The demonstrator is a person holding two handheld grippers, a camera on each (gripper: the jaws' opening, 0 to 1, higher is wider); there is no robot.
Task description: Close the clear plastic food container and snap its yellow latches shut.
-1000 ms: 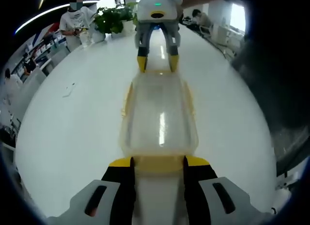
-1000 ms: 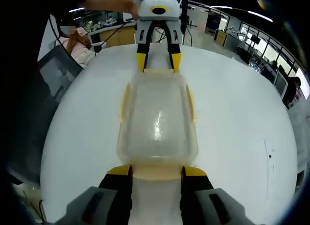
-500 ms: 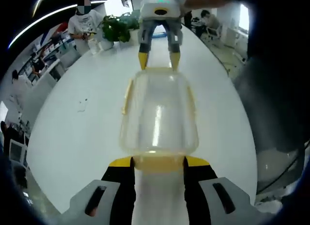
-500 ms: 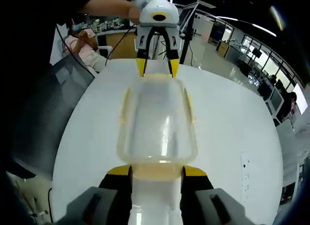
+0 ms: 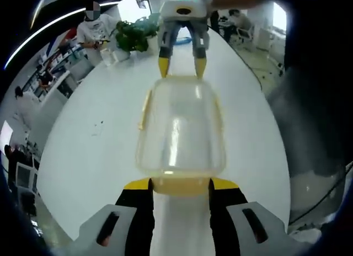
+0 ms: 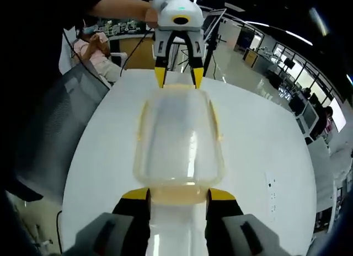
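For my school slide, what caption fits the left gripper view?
Two grippers, left and right, hold a clear box by its yellow end latches over a white table.

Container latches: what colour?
Pale yellow latches on the clear container; clearest in the right gripper view.

You find no readable text, label, brand, number or sign in either view. The container (image 5: 181,129) carries no print that you can make out, and the table (image 5: 94,151) under it is plain white. Any signage in the room behind is too small and blurred for you to read.
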